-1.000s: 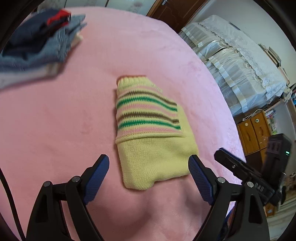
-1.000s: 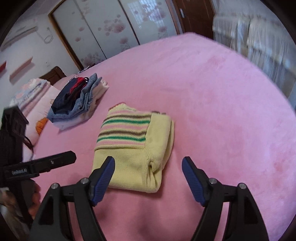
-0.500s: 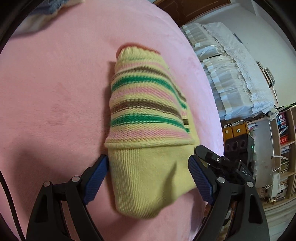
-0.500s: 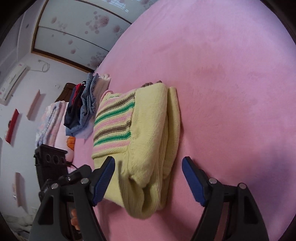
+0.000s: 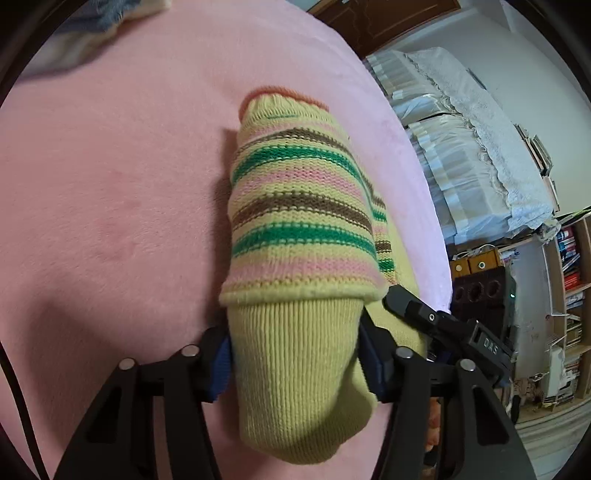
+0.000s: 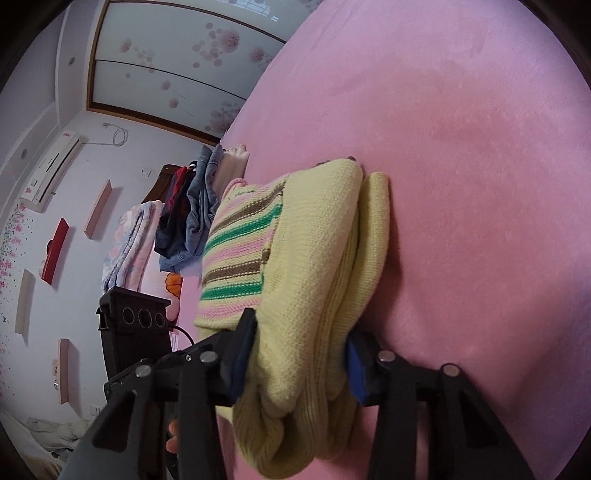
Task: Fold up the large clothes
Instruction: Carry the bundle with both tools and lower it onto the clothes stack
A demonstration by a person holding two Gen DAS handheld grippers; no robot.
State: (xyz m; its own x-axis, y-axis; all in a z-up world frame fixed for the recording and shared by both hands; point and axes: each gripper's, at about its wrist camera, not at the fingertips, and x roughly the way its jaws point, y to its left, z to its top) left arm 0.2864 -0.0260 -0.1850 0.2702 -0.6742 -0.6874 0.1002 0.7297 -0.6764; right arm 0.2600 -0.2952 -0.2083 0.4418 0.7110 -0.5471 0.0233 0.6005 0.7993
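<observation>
A folded yellow knit sweater (image 5: 299, 229) with green, pink and brown stripes lies on the pink bed (image 5: 110, 206). My left gripper (image 5: 295, 354) is shut on its plain yellow near end, blue pads pressed into both sides. My right gripper (image 6: 301, 354) is shut on the sweater's (image 6: 314, 258) stacked folded edge. The sweater's far end still rests on the bed (image 6: 480, 184). The other gripper shows at the edge of each view.
A stack of folded jeans and other clothes (image 6: 192, 210) lies beyond the sweater, also at the top left in the left wrist view (image 5: 96, 33). White bedding (image 5: 461, 122) and bookshelves (image 5: 569, 266) stand past the bed's right edge. A wardrobe (image 6: 177, 62) is behind.
Both grippers moved in onto the sweater's near end and closed on it; they were open and apart from it a second ago. The near end is bunched between the pads.
</observation>
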